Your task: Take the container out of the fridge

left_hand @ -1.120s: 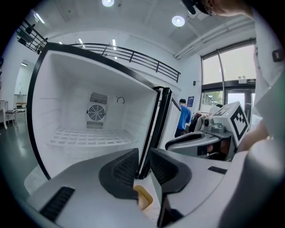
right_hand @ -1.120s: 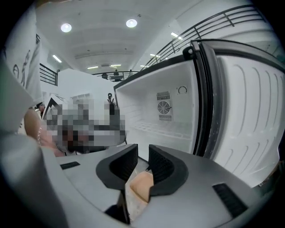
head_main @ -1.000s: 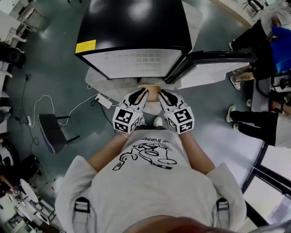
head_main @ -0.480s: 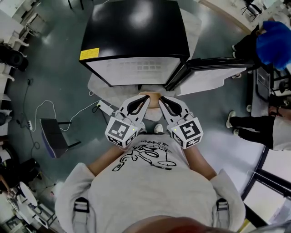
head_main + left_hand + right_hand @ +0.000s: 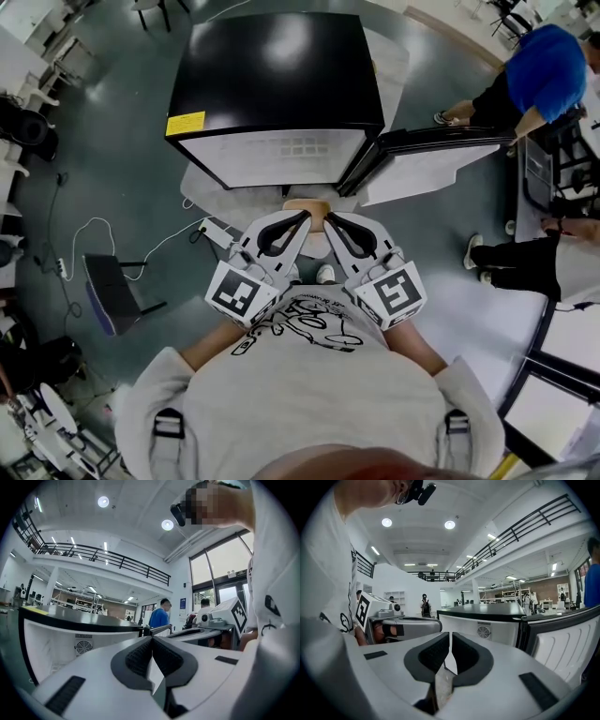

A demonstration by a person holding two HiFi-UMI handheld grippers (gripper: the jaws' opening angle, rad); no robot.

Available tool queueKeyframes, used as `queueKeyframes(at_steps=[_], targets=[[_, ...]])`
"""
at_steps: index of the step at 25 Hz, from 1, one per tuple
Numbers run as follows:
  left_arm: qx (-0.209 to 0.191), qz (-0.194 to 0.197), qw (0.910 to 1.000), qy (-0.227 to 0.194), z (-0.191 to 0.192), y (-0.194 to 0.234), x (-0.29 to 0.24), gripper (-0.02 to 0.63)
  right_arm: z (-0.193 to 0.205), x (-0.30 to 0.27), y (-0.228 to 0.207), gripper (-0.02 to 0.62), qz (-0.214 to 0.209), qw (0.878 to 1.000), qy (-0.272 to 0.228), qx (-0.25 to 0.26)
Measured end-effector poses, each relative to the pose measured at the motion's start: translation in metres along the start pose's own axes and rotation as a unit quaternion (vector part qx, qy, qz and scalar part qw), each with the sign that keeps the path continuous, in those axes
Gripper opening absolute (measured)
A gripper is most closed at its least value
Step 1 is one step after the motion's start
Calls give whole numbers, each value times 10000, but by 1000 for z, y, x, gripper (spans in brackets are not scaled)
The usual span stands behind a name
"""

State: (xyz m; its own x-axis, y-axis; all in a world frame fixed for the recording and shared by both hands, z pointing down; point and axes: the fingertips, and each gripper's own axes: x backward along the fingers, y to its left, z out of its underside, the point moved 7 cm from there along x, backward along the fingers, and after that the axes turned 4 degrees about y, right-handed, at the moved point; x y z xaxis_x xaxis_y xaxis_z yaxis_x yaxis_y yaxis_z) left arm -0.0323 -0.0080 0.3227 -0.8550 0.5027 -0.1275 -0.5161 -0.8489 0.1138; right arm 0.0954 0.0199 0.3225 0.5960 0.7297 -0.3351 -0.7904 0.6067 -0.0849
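Fridge (image 5: 281,84) stands open; left gripper (image 5: 151,640) closed on nothing; right gripper (image 5: 450,635) just closed, likewise empty.

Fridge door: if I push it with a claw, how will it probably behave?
The fridge door stands open, joined to the fridge at one edge, so it would probably swing on that edge, not slide. It looks a flat rigid panel, so it should hardly bend. The fridge is a broad box and likely stays put.
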Motion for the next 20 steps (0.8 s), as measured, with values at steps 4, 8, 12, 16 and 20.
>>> queueKeyframes(at_steps=[4,8,12,16,20], targets=[[19,24,9999,-105,-8,-1,2,15,-8,3,4,37,-23,10000,-56,42],[-19,43,10000,-77,-7,-2,3,15,-13,4,6,37,-19,9999,-96,55],[-11,54,9999,-96,-8,-4,5,15,-13,6,8,37,-28,9999,-98,60],[15,43,10000,-82,-8,-3,5,15,-14,5,8,37,-39,9999,-103,60],[31,54,9999,-96,-10,-3,5,15,-16,5,8,37,-19,9999,-99,75]])
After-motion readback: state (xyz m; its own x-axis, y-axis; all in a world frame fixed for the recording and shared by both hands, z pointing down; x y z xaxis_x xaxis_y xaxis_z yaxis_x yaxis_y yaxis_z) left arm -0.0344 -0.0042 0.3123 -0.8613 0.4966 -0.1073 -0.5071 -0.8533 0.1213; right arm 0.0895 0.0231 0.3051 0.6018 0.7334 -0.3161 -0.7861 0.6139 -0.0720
